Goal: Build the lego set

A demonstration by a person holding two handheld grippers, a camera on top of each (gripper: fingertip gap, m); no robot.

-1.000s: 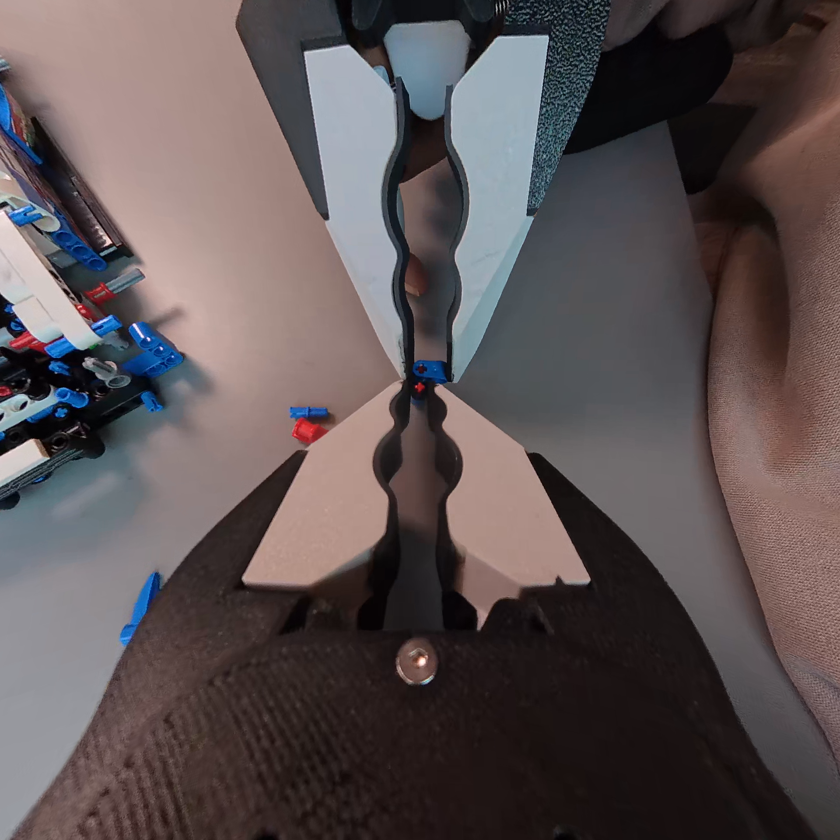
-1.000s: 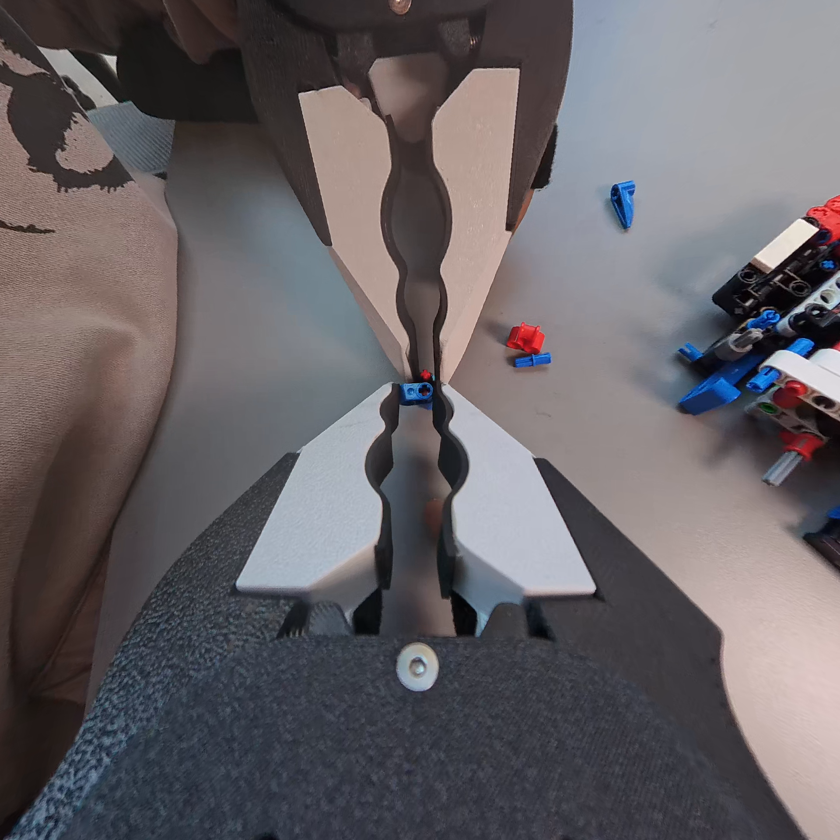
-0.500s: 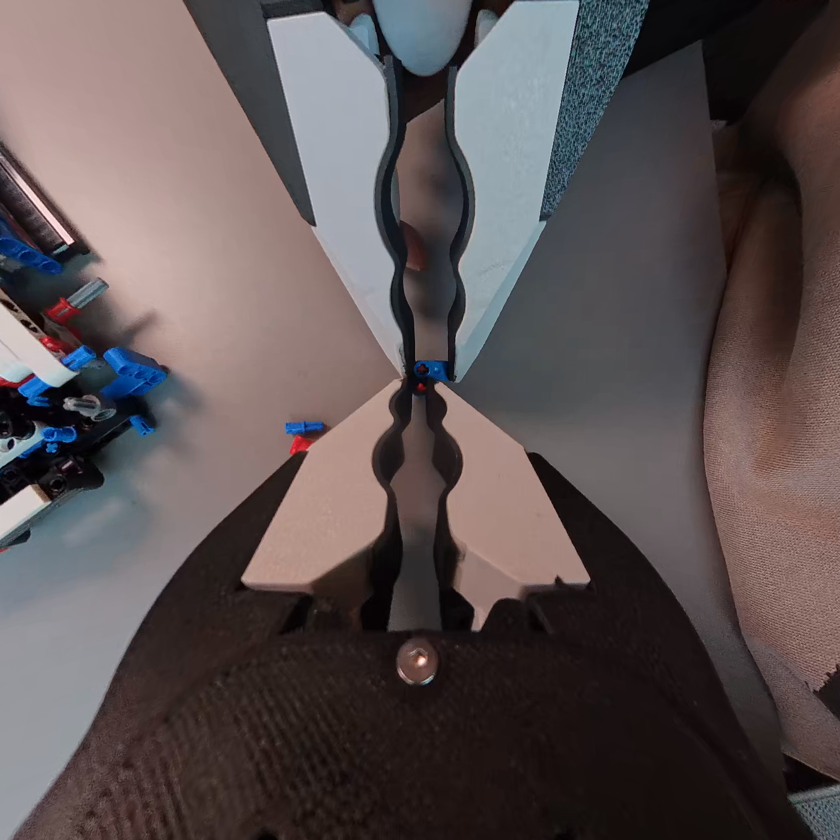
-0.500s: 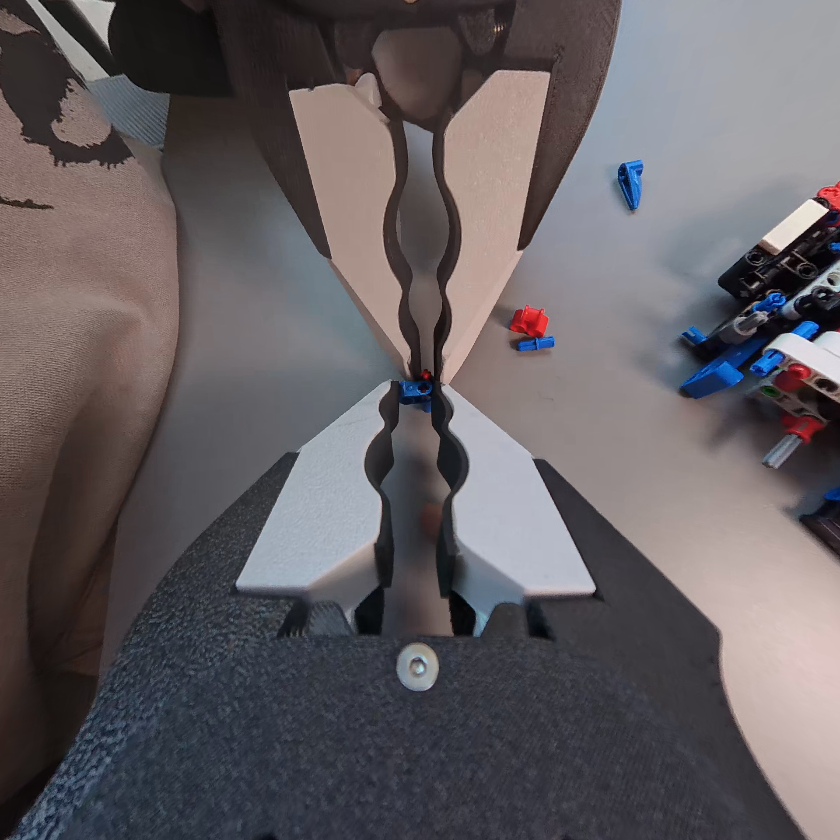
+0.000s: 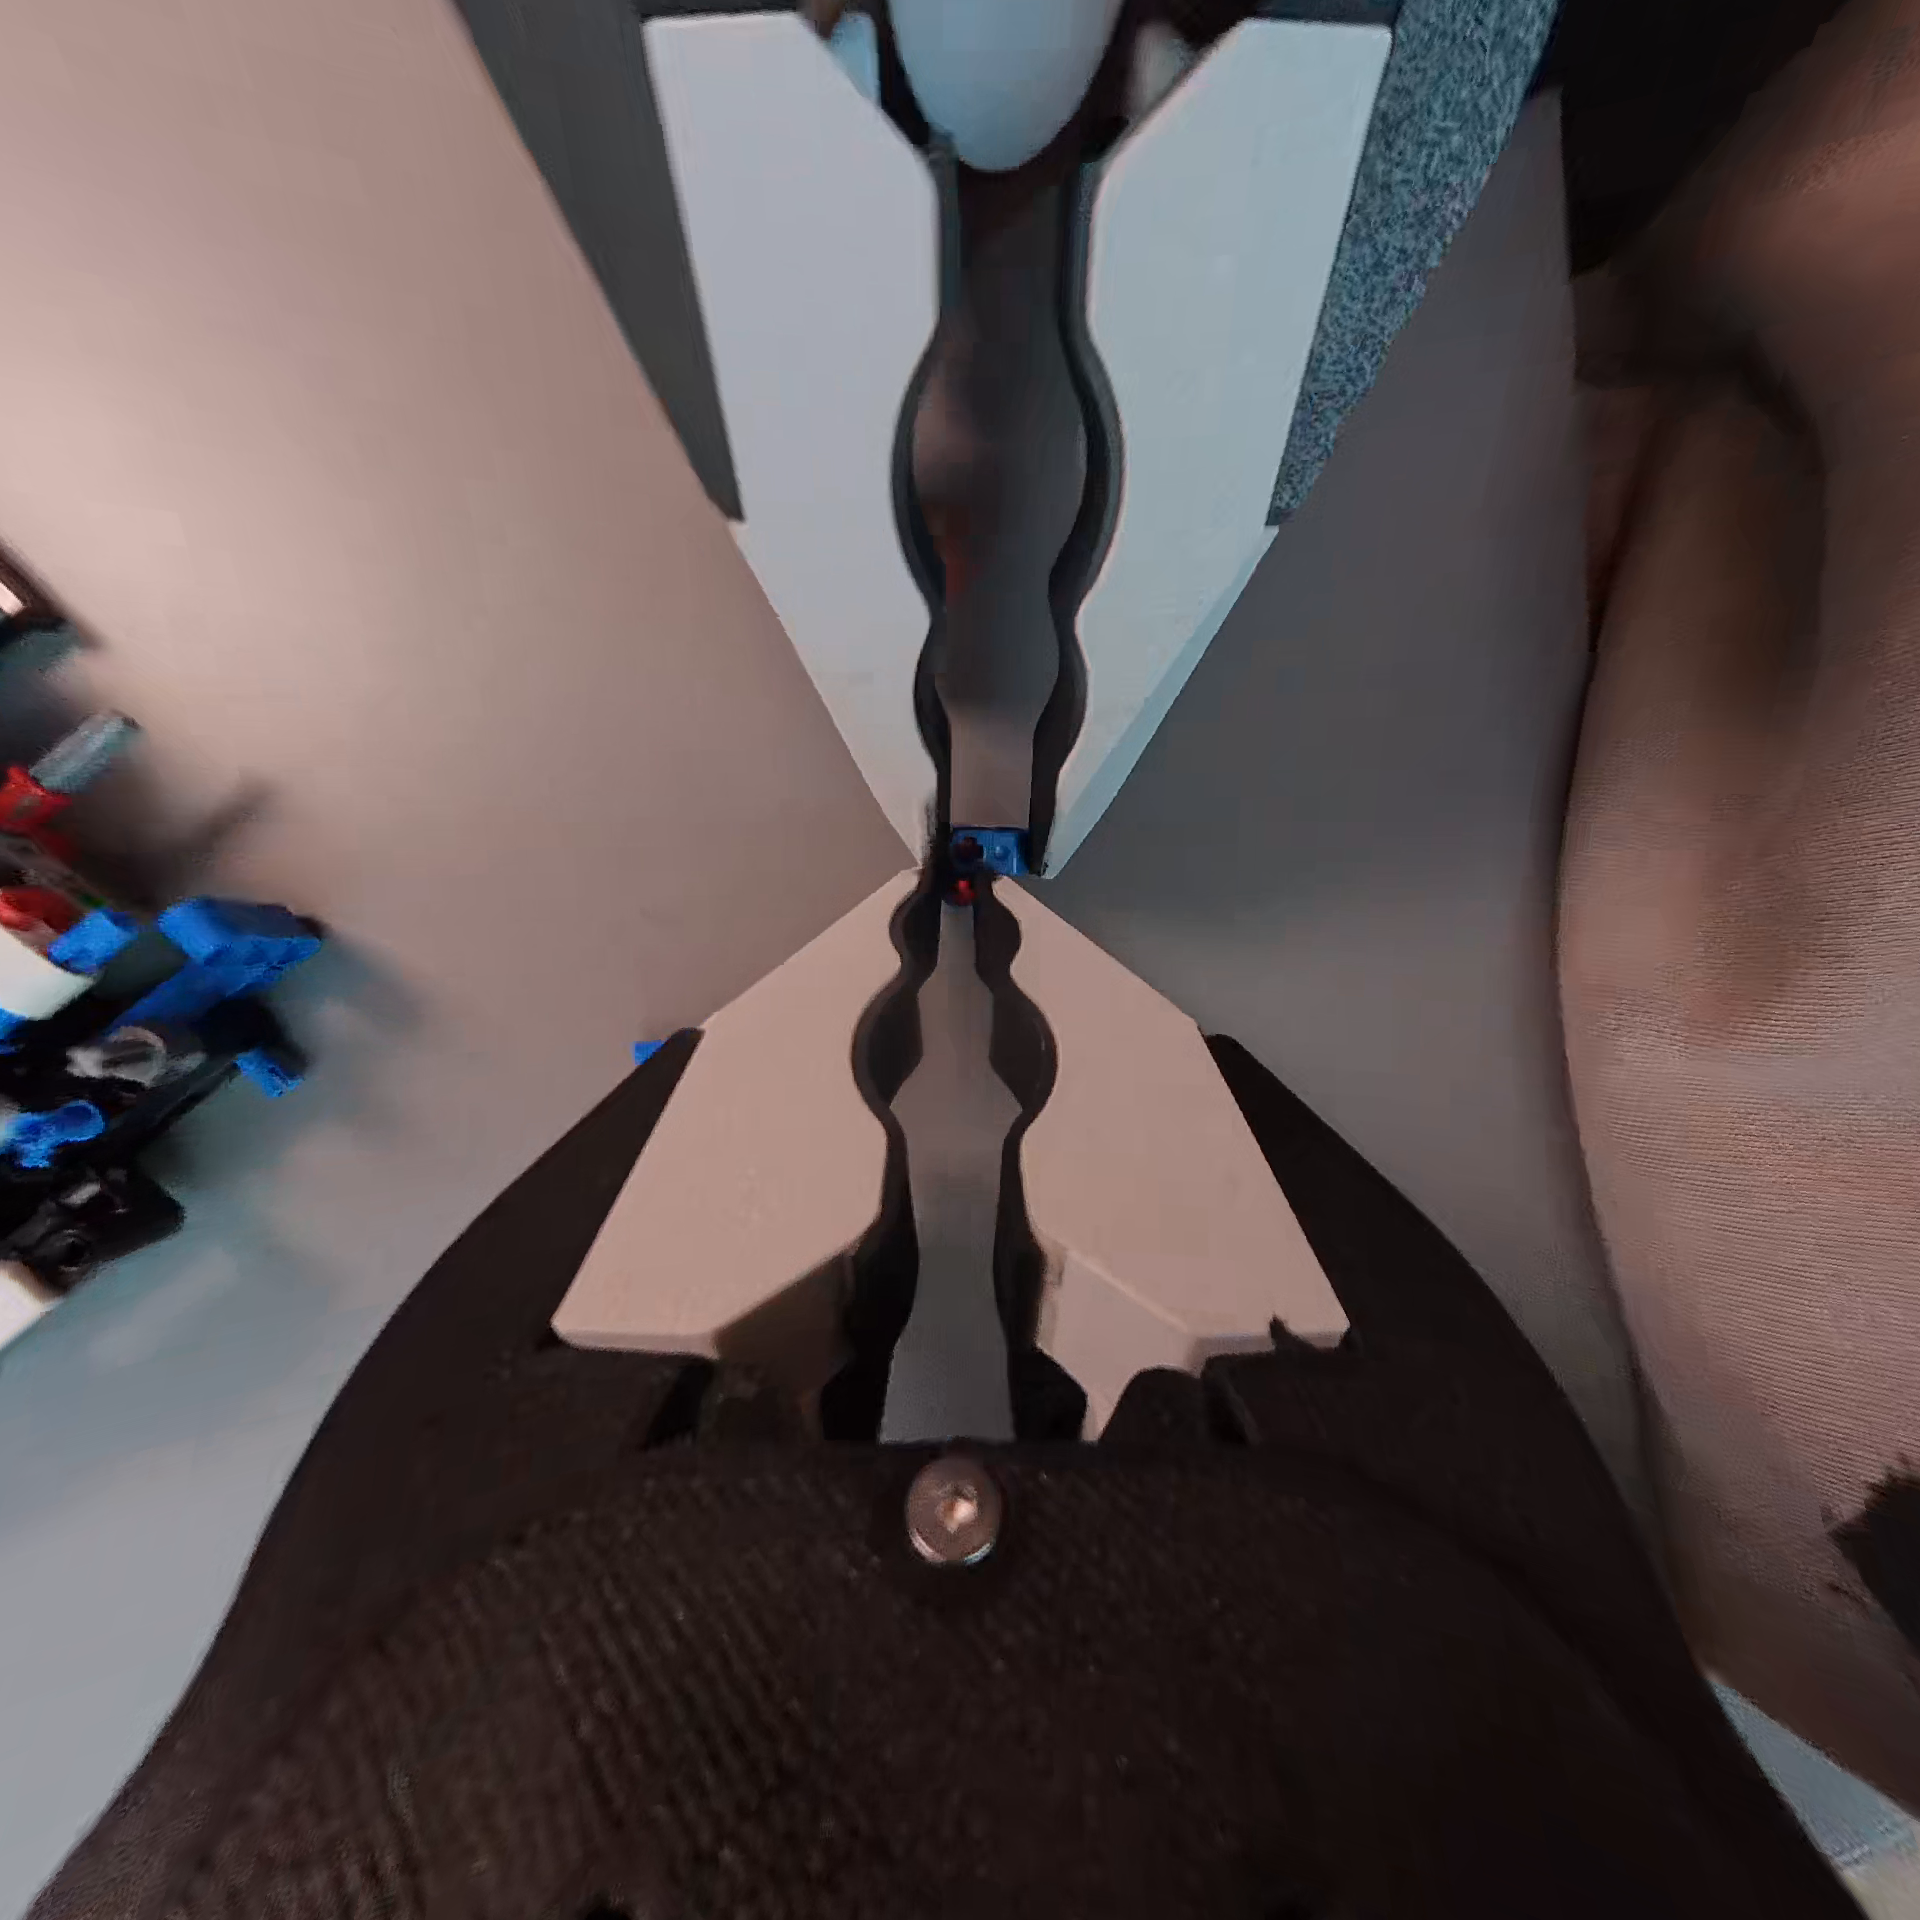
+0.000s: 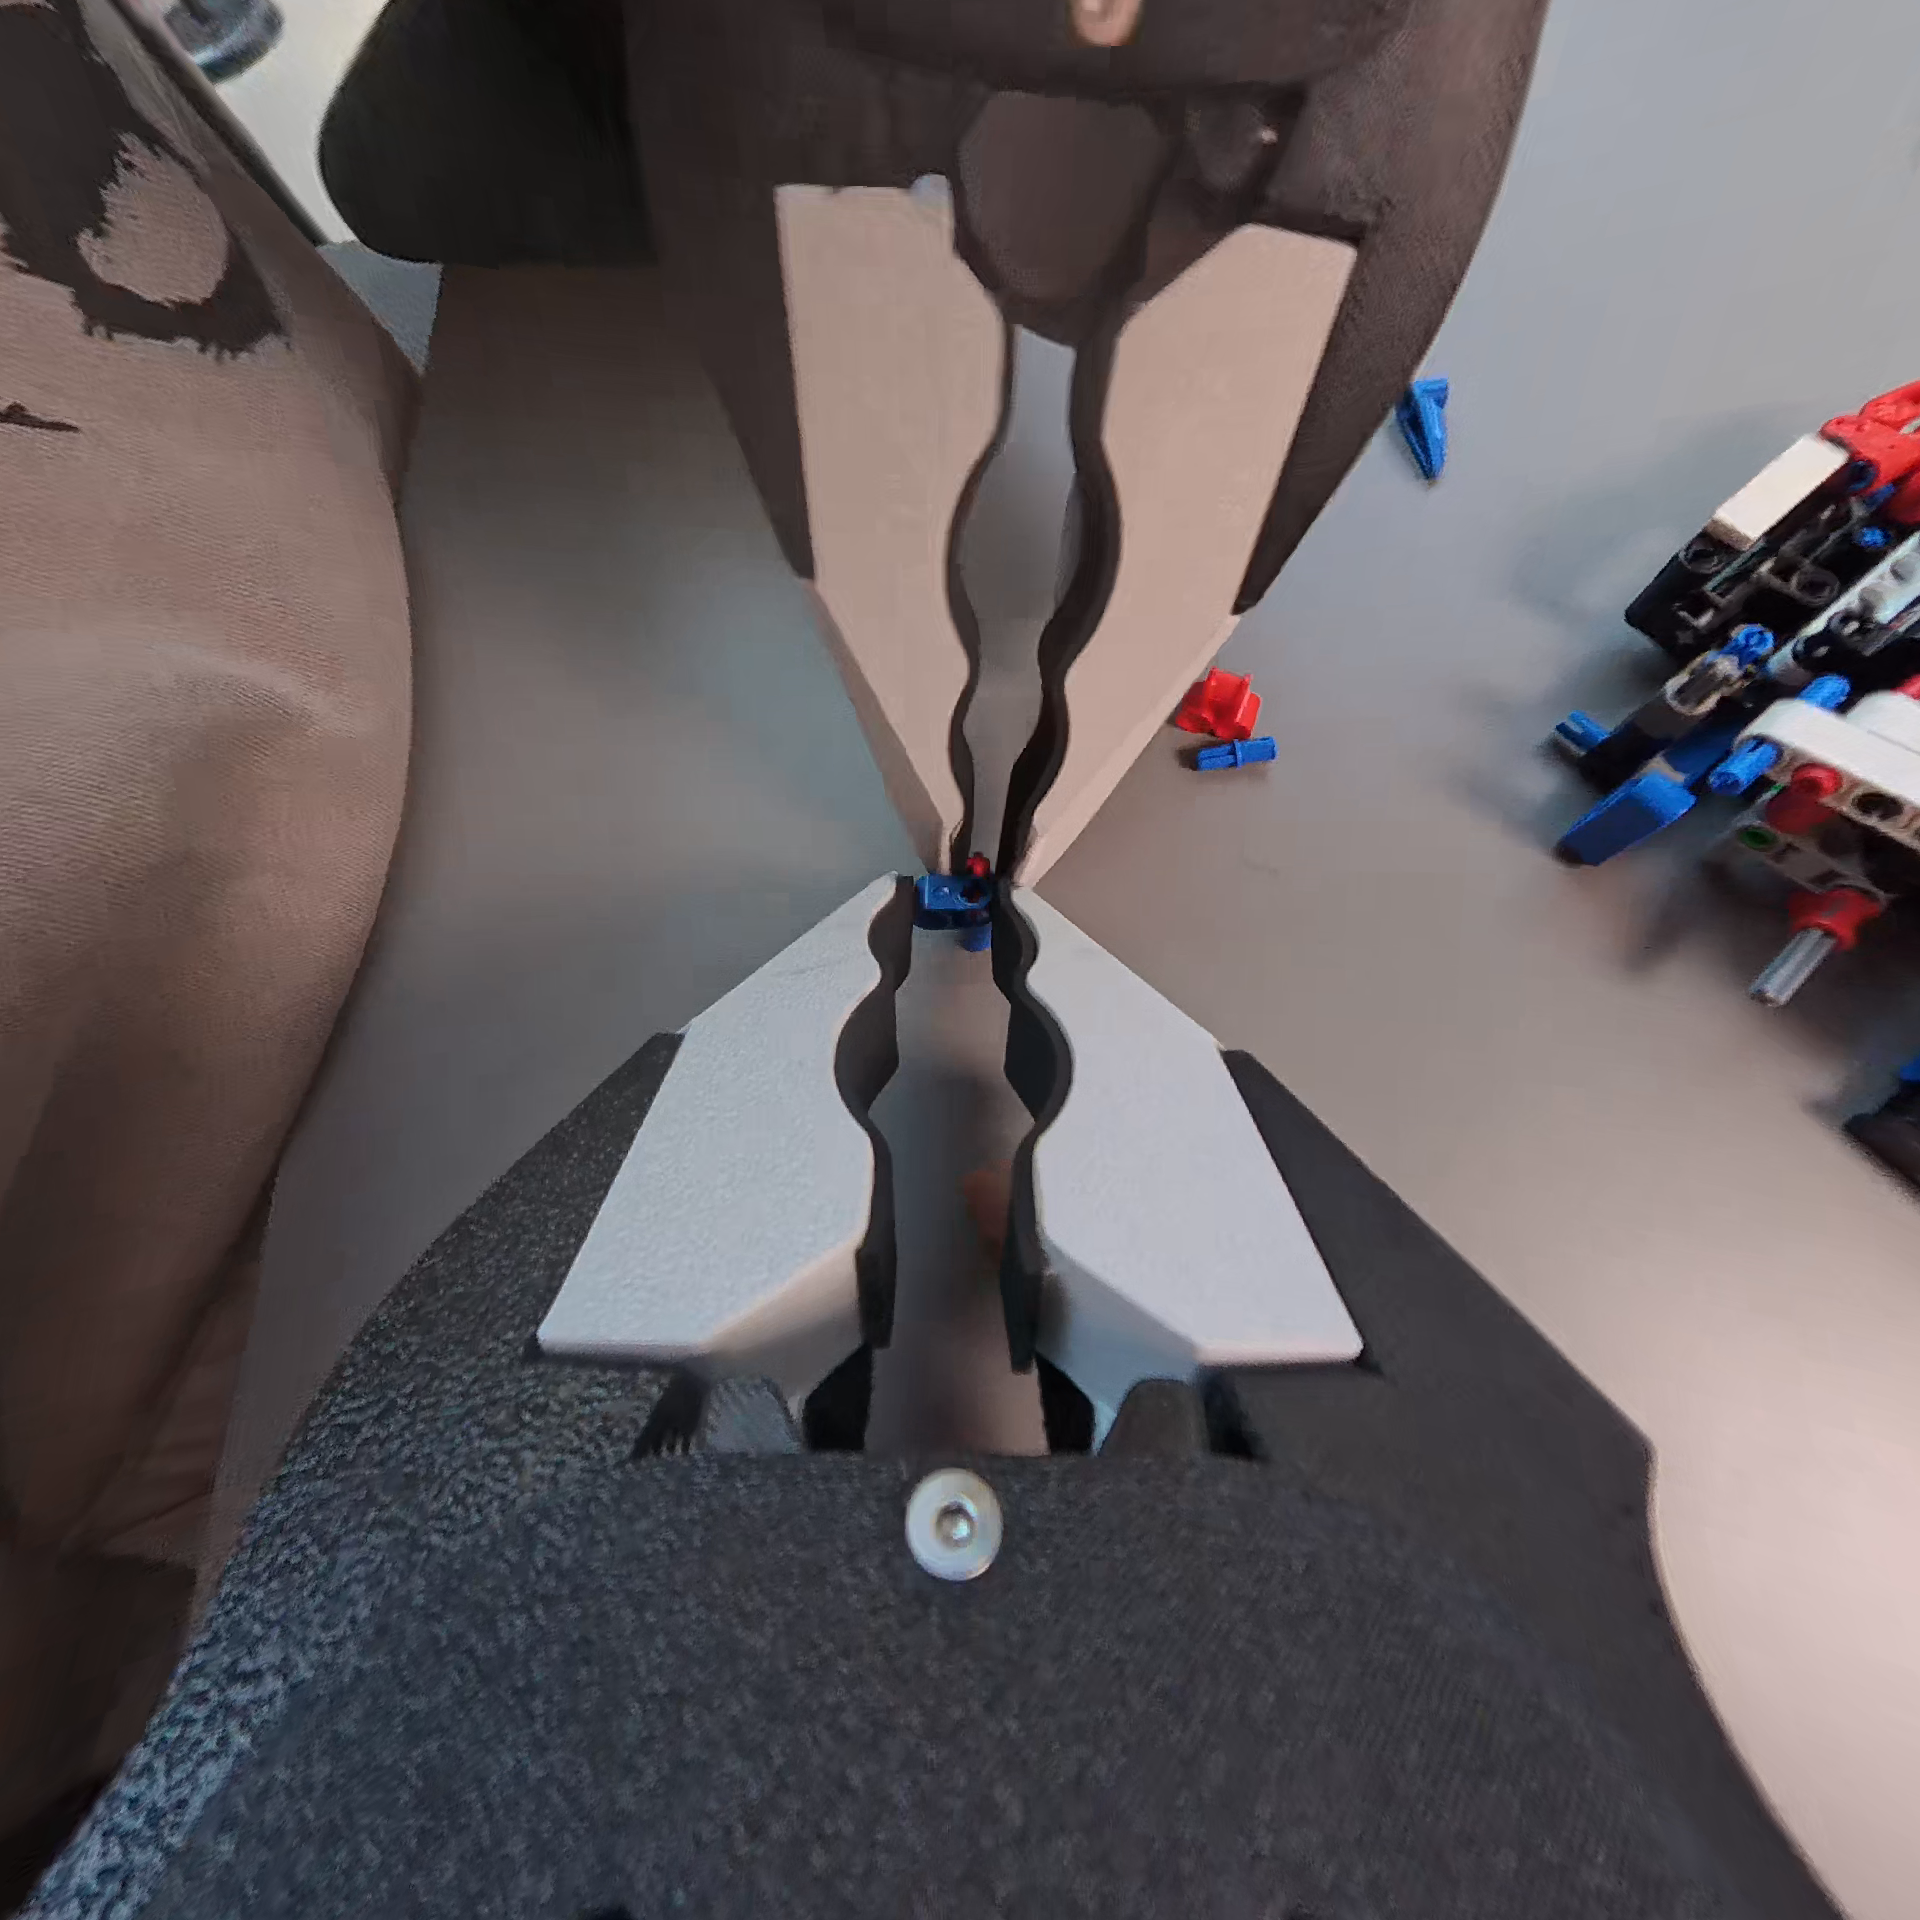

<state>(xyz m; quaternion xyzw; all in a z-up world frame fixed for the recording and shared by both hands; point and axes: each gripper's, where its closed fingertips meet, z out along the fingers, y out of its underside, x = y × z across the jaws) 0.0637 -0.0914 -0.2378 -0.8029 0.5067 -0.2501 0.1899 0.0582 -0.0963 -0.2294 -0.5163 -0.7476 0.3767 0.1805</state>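
Note:
My left gripper [image 5: 961, 891] is shut on a small red pin [image 5: 964, 886]. My right gripper [image 6: 951, 906] is shut on a small blue connector [image 6: 945, 896]. The two grippers meet tip to tip above the grey table [image 6: 1351, 1039]. The red pin [image 6: 975, 864] is pushed against a hole in the blue connector [image 5: 994, 850]. How deep the pin sits is hidden by the fingertips. The partly built model, black, white, blue and red, lies at the left edge of the left wrist view [image 5: 104, 1039] and at the right edge of the right wrist view [image 6: 1818, 707].
A loose red piece [image 6: 1218, 703], a blue pin [image 6: 1233, 752] and a blue piece [image 6: 1423, 426] lie on the table between the grippers and the model. A person's beige clothing fills the right of the left wrist view [image 5: 1745, 831] and the left of the right wrist view [image 6: 156, 727]. Both grippers' tips are close together, under 4 cm apart.
Both grippers stayed tip to tip on their pieces. The left gripper swung away from the model, which slid to the left edge of its view. The right gripper looms closer there.

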